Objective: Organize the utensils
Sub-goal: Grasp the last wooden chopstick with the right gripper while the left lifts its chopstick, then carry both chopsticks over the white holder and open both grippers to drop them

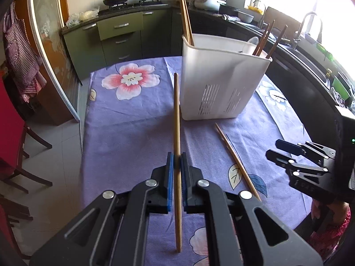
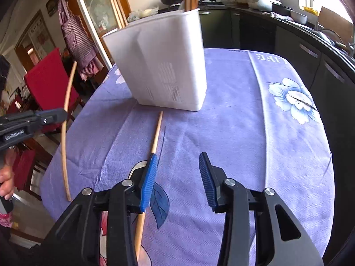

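Wooden and pale, the long chopstick (image 1: 177,133) I have in the left gripper (image 1: 177,163) is pinched tight between the blue-padded fingers (image 1: 170,166), held near its middle and lifted clear of the lilac flowered cloth on the worktop (image 1: 133,119). It stands nearly upright in my left view, its upper tip just beside the near left corner of the tall white plastic utensil holder (image 1: 217,84), which sits toward the far middle of the worktop and already has several darker chopsticks (image 1: 263,40) standing in it.

A second pale wooden chopstick (image 2: 156,133) lies flat on the cloth in front of the holder, one end pointing at the holder's base and the other running toward the near edge. My right gripper (image 2: 177,177) hangs over it with its fingers partly spread and nothing between them; the left pad (image 2: 149,181) covers part of the stick in the right view, but I cannot tell whether it touches it.

I judge the step in hand to be carrying the left-hand stick to the holder, with the lying one next. The left move calls for raising the stick above the rim, tipping it vertical over an open compartment and only then letting go. For the right, I would shift sideways to straddle the stick before closing.
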Demonstrator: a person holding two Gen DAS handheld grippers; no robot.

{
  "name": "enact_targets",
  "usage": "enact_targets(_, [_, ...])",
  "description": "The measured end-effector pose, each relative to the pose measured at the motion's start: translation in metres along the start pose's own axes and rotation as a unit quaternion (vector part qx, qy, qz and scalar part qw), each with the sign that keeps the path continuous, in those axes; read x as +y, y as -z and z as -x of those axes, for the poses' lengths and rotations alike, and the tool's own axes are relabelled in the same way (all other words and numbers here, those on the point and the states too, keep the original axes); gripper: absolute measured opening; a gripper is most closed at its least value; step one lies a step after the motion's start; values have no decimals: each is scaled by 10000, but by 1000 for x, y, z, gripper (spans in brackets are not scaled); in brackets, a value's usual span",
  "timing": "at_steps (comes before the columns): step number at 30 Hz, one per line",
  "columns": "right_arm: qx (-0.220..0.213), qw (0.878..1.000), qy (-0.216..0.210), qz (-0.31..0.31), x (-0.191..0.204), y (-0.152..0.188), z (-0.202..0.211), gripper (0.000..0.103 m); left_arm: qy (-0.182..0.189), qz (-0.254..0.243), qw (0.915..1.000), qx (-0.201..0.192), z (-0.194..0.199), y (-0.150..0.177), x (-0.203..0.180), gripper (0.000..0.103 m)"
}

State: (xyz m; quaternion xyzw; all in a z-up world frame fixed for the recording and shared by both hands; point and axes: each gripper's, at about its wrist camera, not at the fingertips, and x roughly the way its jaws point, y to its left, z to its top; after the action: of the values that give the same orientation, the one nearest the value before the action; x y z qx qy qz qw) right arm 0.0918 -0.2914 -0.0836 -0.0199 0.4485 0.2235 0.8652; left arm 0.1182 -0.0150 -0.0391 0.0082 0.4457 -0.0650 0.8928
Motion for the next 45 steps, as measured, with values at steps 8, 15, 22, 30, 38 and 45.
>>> enact_targets(8, [502, 9976, 271, 402, 34, -29, -66, 40, 28, -55, 9994, -332, 19, 8, 14, 7])
enact_targets(15, [737, 9953, 418, 465, 41, -35, -91, 38, 93, -119, 9990, -414, 22, 10, 16, 7])
enact_targets(22, [691, 9942, 521, 645, 54, -34, -94, 8, 137, -155, 9990, -399, 22, 11, 13, 7])
enact_targets(30, [415, 9986, 184, 264, 41, -40, -69, 7, 121, -167, 9992, -356, 20, 12, 13, 6])
enact_targets(38, [-517, 9984, -191, 80, 31, -43, 17, 7, 186, -242, 9985, -453, 29, 9, 10, 6])
enact_targets(45, [-1109, 9934, -269, -69, 12, -31, 80, 7, 166, -300, 9979, -550, 42, 7, 7, 7])
